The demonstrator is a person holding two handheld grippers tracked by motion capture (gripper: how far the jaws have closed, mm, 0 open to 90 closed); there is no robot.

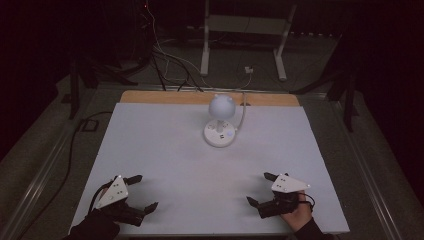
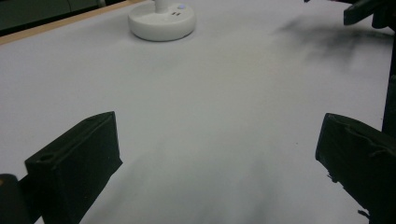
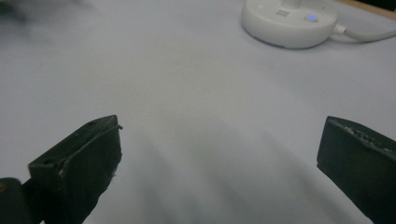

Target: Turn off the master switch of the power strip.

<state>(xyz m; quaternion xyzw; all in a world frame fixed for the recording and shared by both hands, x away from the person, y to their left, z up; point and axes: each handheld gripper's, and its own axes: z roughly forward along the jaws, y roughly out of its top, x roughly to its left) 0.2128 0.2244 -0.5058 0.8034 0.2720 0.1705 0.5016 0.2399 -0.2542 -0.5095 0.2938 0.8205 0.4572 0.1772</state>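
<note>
A small white desk lamp [image 1: 220, 120] with a round head and a disc base stands at the far middle of the white table [image 1: 165, 150]. Its base [image 2: 162, 21] shows far ahead in the left gripper view, and the base [image 3: 289, 21] with a lit blue button shows in the right gripper view. My left gripper [image 1: 142, 192] rests near the front left edge, jaws wide apart with nothing between them. My right gripper [image 1: 259, 188] rests near the front right edge, likewise open and empty. Both point toward the table's middle.
A white cable [image 1: 243, 112] runs from the lamp base over the table's far edge, also seen as the cable [image 3: 369, 35] in the right gripper view. Cables and a white stand [image 1: 245, 30] lie on the dark floor behind. The other gripper [image 2: 369, 11] shows at top right.
</note>
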